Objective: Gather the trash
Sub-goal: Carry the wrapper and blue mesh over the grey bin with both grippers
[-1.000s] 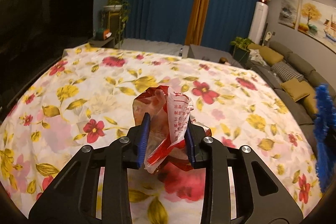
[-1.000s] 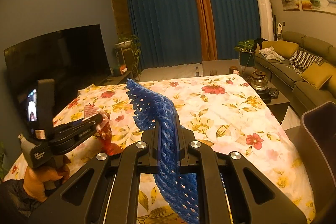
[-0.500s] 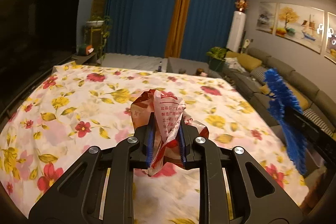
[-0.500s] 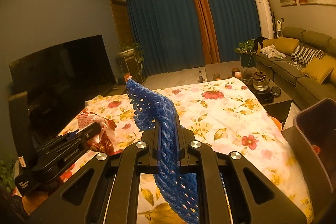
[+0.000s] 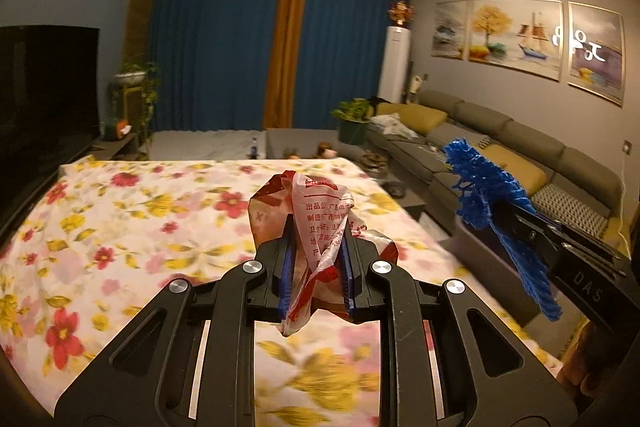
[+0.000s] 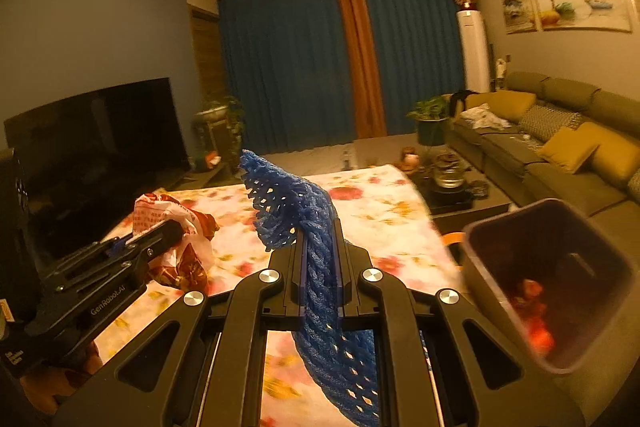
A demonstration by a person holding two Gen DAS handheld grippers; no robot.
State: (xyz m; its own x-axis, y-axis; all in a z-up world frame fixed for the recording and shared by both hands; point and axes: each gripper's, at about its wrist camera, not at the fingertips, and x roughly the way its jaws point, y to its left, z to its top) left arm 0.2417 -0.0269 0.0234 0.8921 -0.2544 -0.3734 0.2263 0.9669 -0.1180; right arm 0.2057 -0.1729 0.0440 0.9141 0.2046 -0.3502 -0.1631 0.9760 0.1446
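Left gripper: clamped on crumpled red-white wrapper, held above floral tablecloth.
Right gripper: pinching blue foam net, which hangs down between the fingers.
Bin: just right of the right gripper, open top, some reddish trash inside.

Left hand-held gripper: jaws pinched nearly together, raised, pointing far. Right hand-held gripper: jaws pinched tight, level with the left, just to its right.
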